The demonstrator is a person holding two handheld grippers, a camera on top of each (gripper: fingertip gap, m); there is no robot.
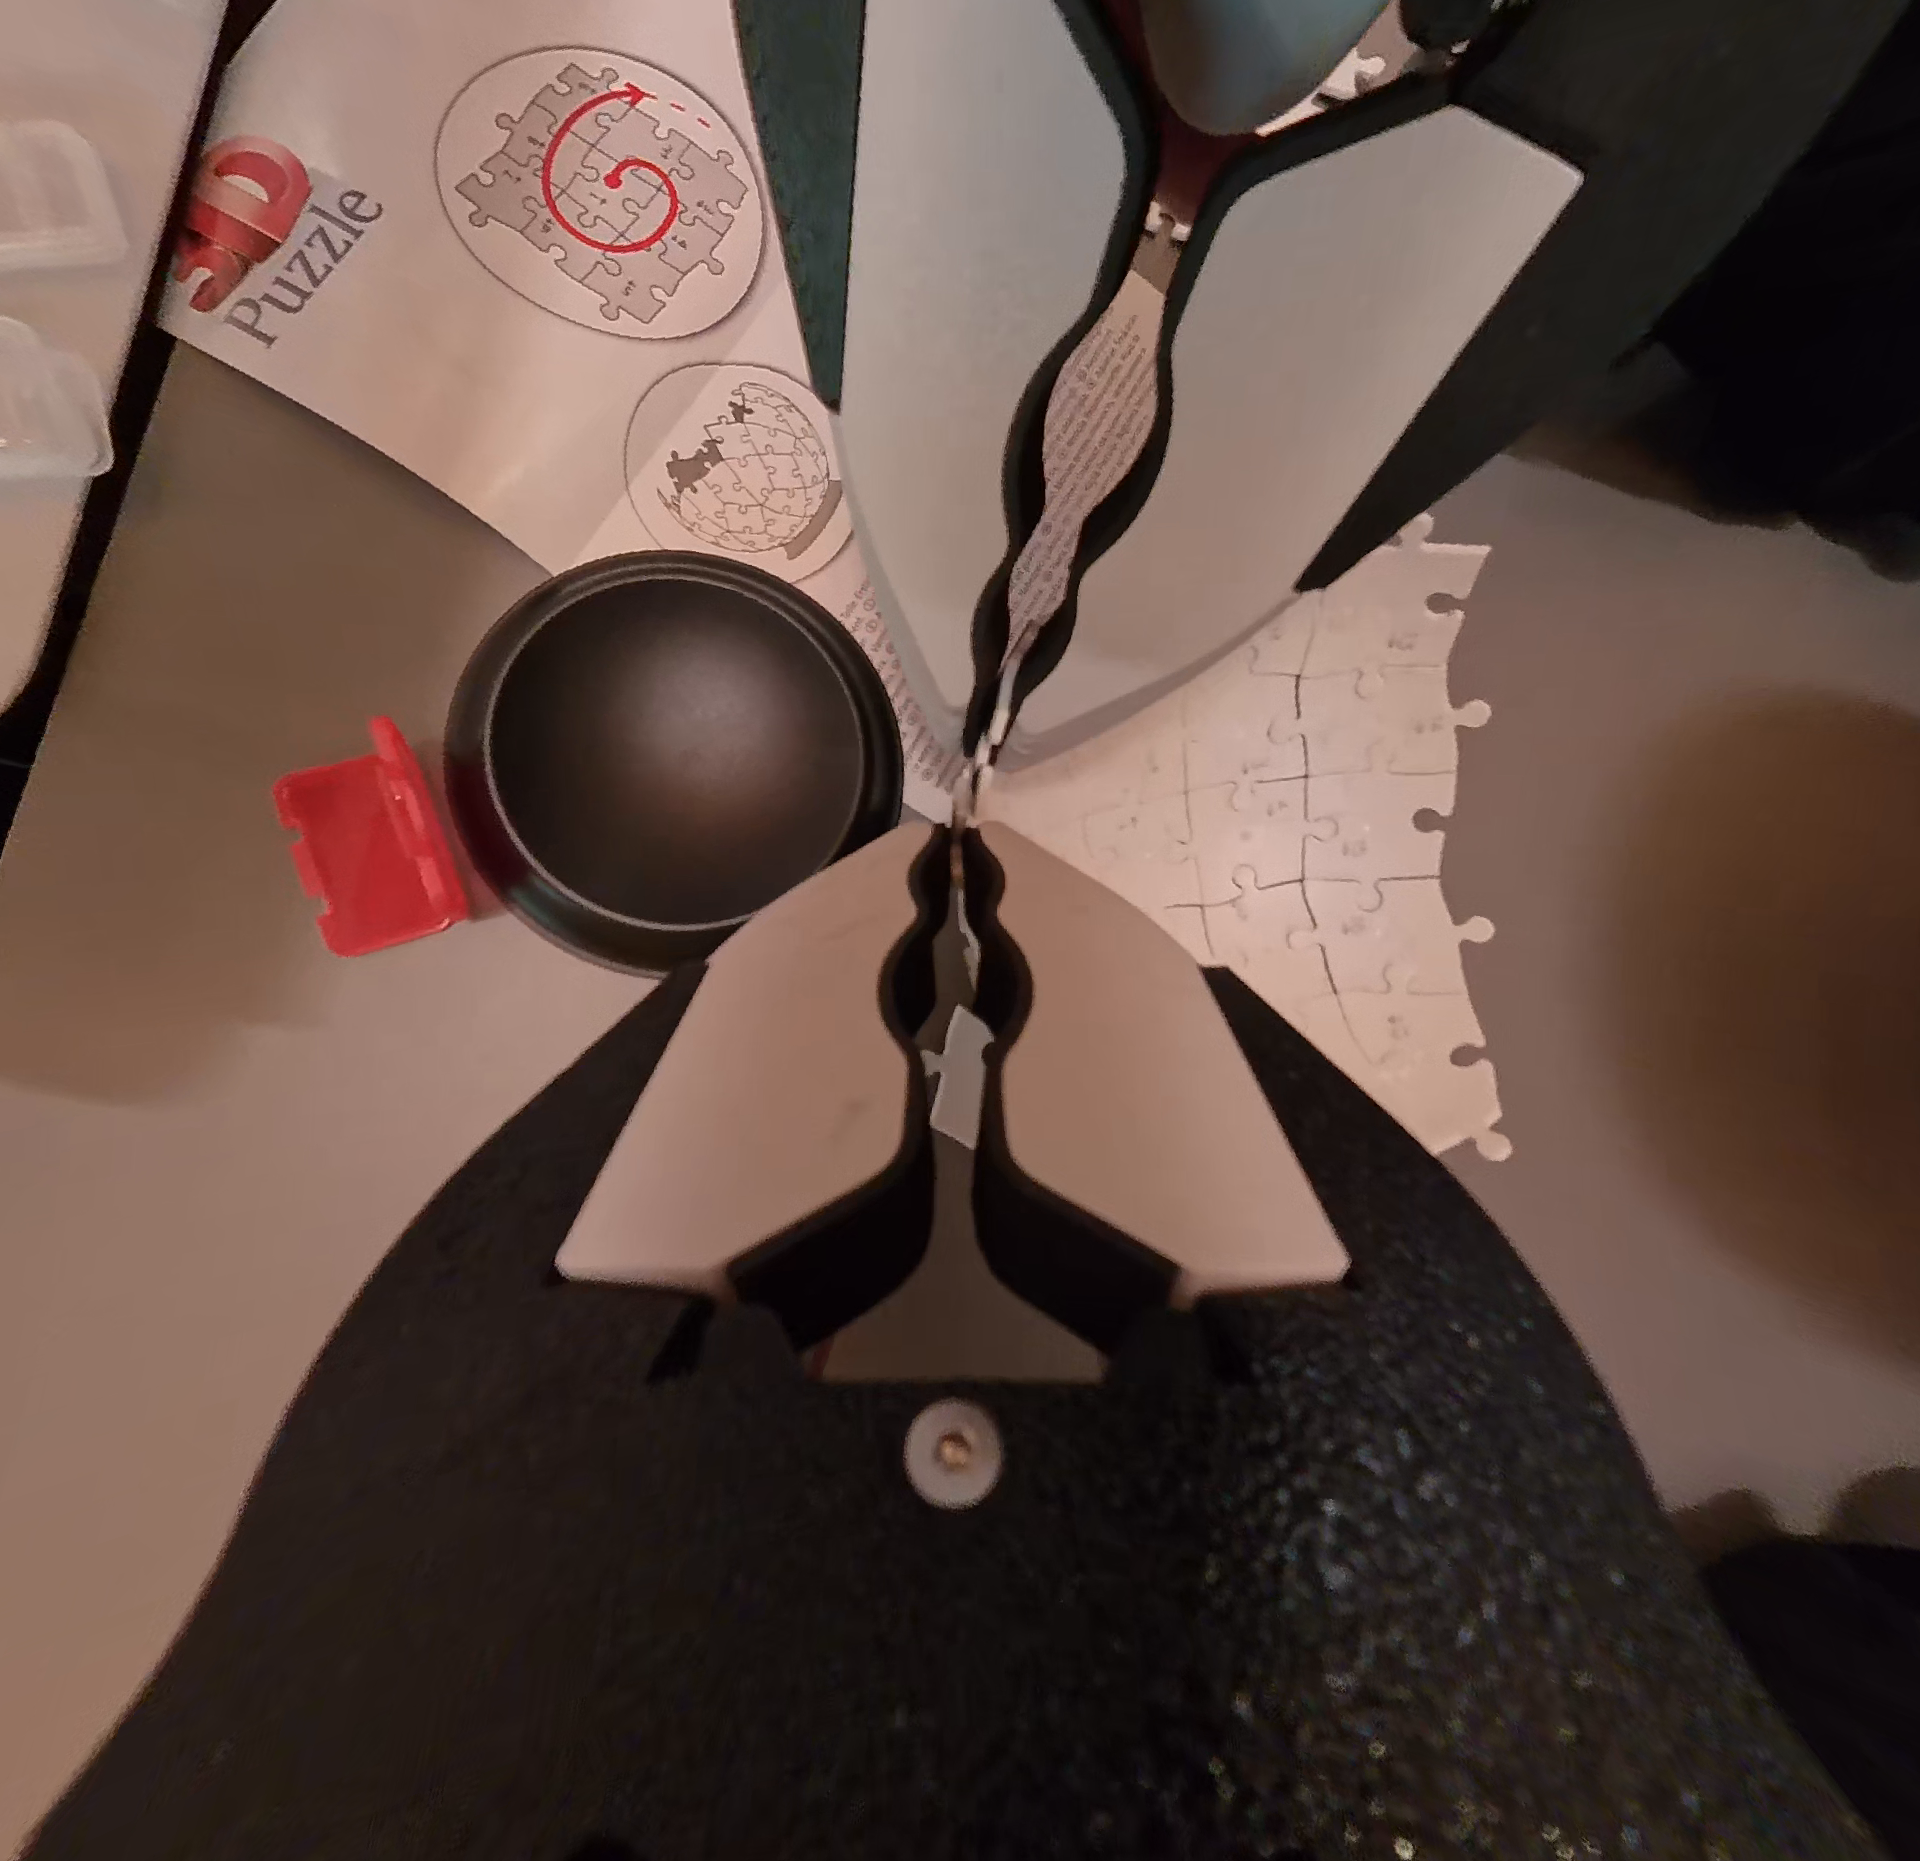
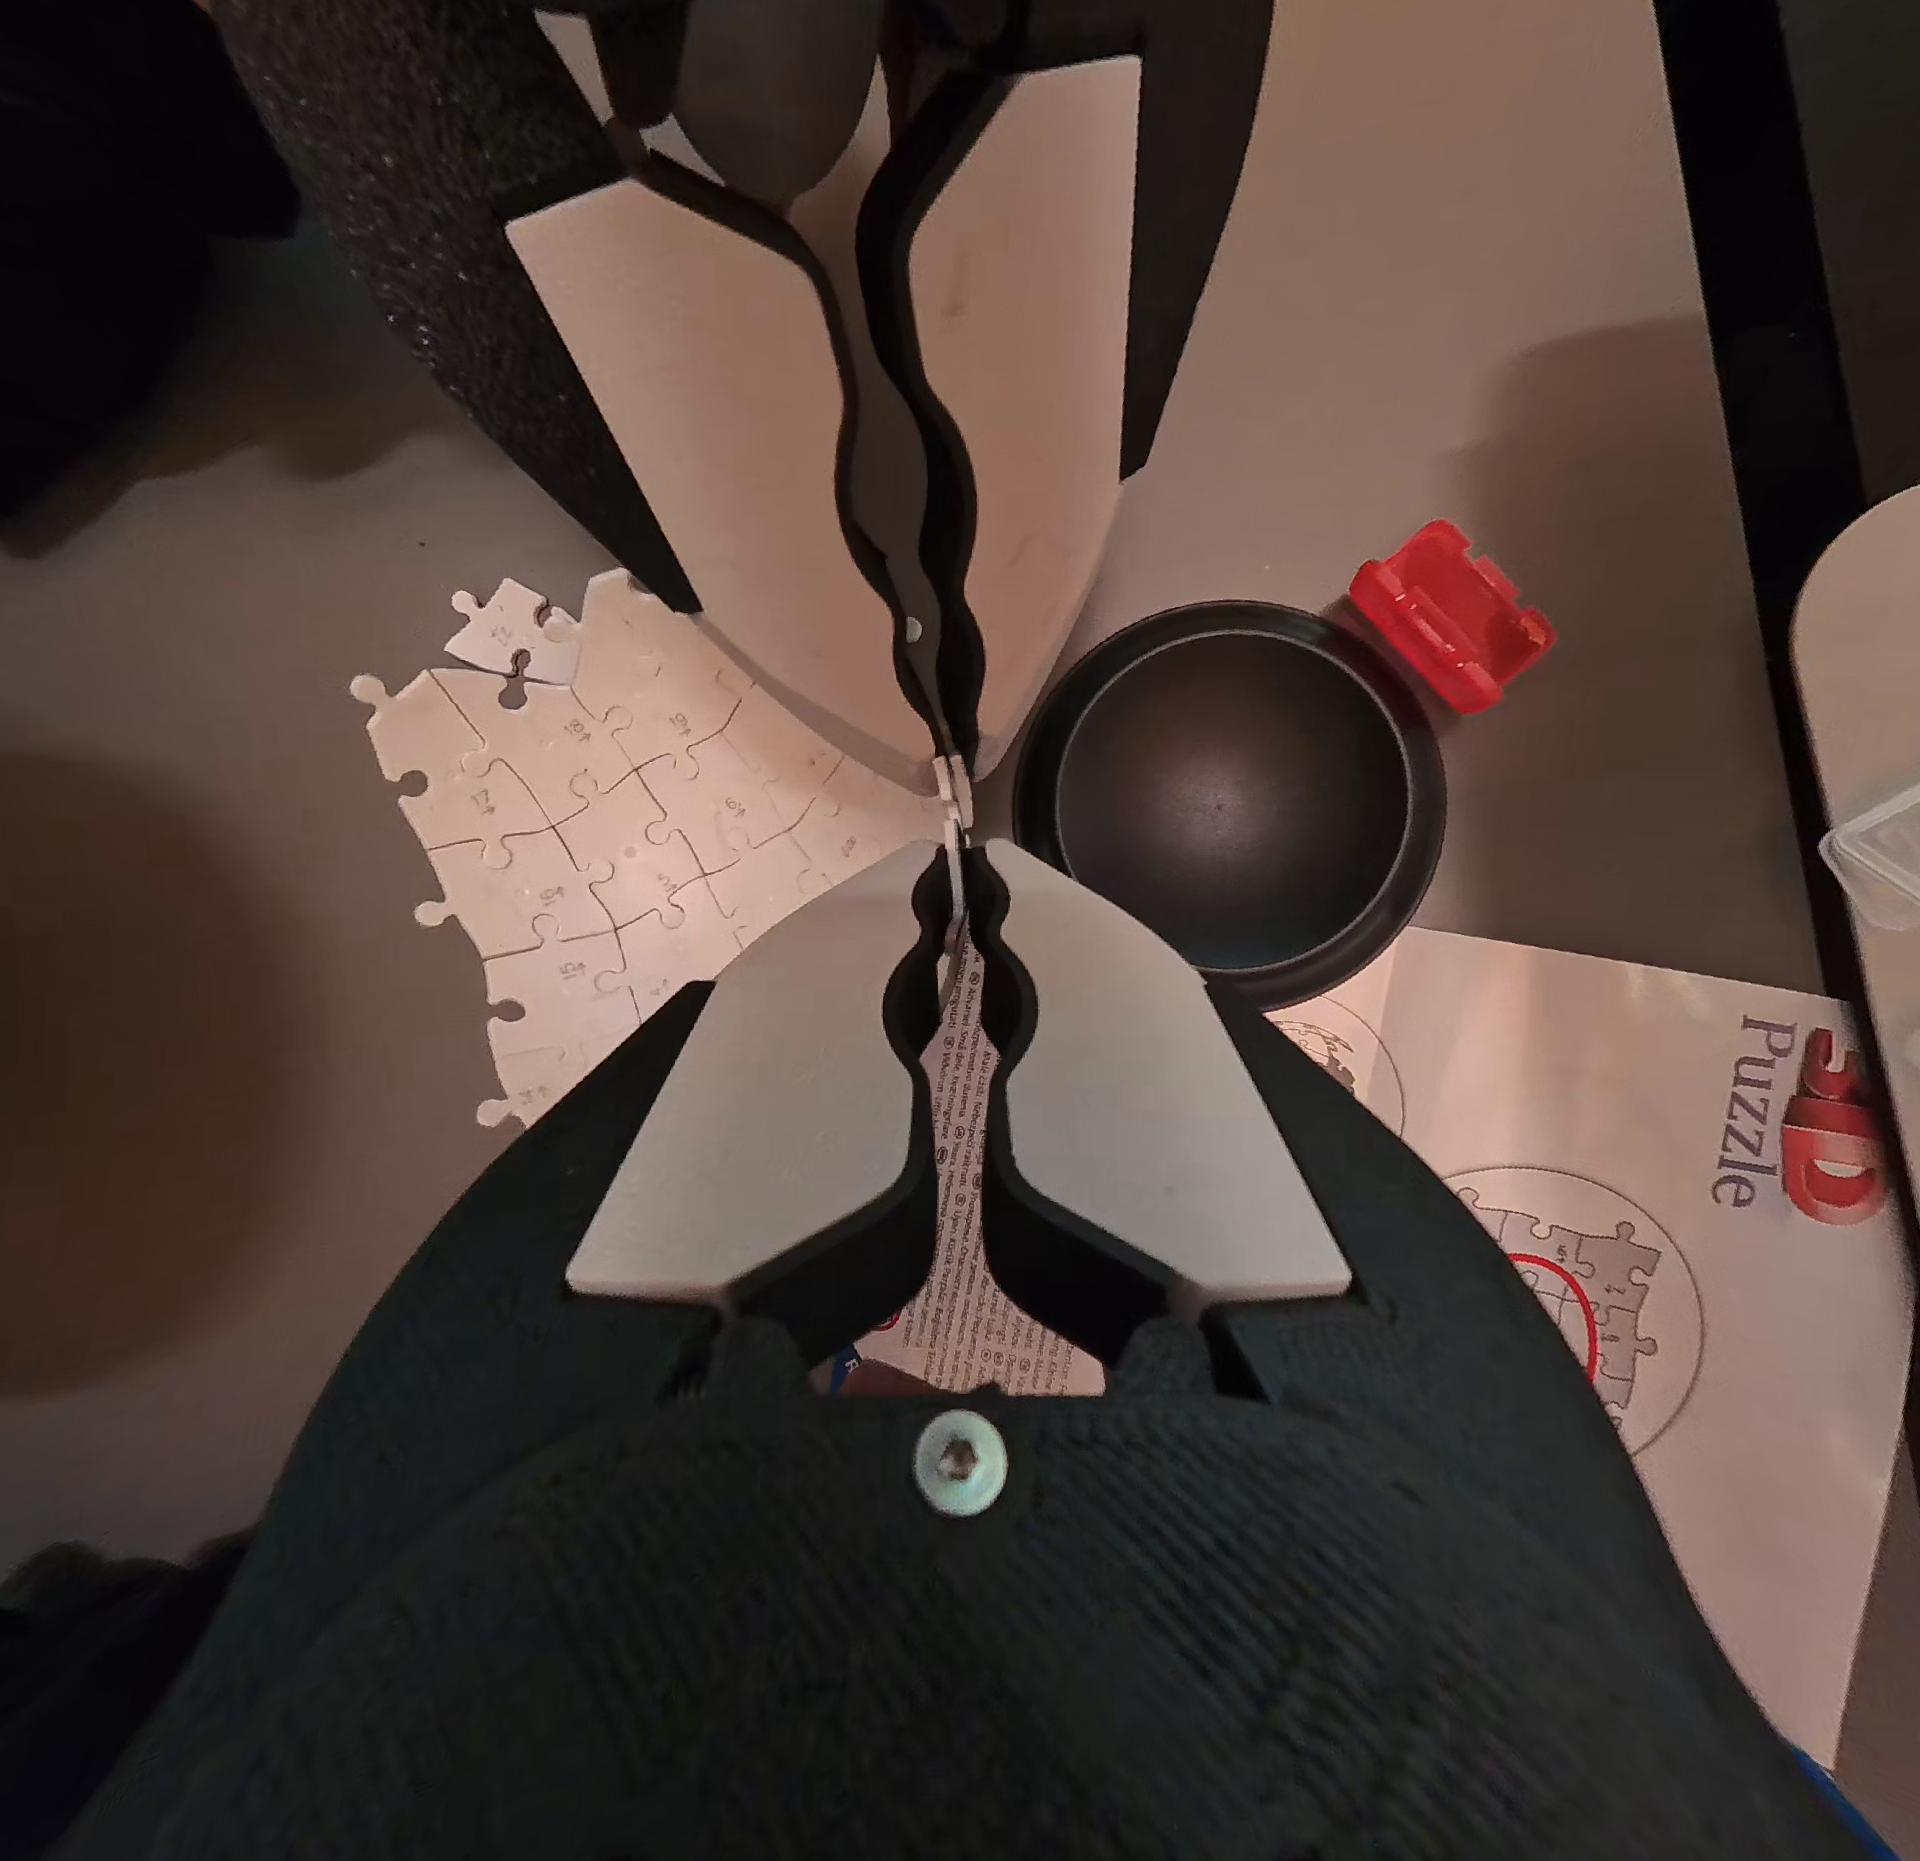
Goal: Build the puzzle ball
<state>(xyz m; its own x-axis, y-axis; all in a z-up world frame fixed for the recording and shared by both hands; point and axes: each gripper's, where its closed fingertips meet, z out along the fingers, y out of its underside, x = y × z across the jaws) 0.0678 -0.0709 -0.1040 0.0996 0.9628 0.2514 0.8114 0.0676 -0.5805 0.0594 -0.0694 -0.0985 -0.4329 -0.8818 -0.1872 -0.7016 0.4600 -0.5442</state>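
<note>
We held a puzzle piece [image 1: 954,1079] in the left gripper [image 1: 951,855], jaws pinched tight, tip to tip with the right gripper [image 2: 954,861], pinching another. Joining needed tabs aligned squarely. The assembled sheet [image 2: 582,824] lay beneath, black bowl [image 2: 1231,803] close beside; table [image 1: 260,1136] leftward stayed freer.

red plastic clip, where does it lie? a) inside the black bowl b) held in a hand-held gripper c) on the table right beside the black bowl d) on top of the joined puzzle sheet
c: the red plastic clip lies on the table against the outer wall of the black bowl, on the side away from the joined puzzle sheet.
</note>
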